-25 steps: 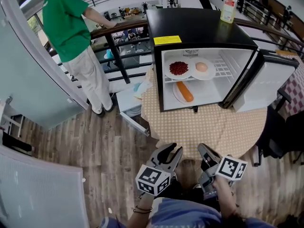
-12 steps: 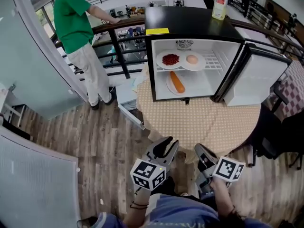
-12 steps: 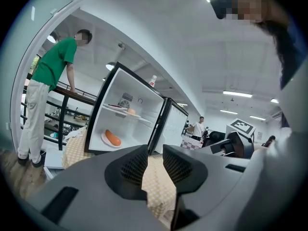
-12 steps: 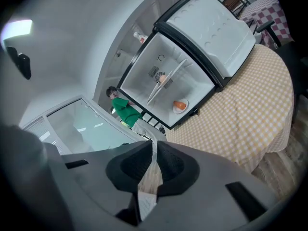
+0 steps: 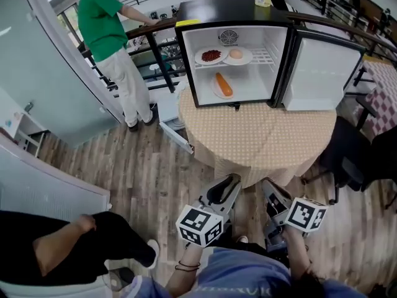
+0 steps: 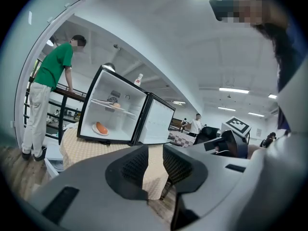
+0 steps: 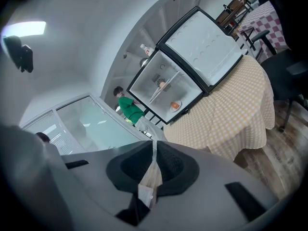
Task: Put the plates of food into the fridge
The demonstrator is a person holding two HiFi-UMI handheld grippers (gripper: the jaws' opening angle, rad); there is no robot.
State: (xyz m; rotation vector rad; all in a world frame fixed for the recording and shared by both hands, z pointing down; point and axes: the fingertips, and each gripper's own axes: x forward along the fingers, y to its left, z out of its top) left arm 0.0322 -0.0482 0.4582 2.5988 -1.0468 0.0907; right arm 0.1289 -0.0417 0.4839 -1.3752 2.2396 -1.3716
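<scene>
Viewpoint drawn back; black mini fridge (image 5: 231, 8) now farther off, door open. Three white plates of food (image 5: 236, 56) inside; none on beige checked desk (image 5: 267, 144). Left gripper (image 6: 155, 160): fingers slightly apart, empty. Right gripper (image 7: 154, 163): fingers closing, empty. Outstanding, probably: door.

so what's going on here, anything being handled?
Nothing is being handled right now. A person holds both grippers low, back from the round table. The mini fridge on it has its door open, with a plate of red food and a plate with a pale round item on the shelf, and a plate with an orange sausage-like item below. The left gripper has its fingers apart and empty. The right gripper has its fingers closing on nothing.
</scene>
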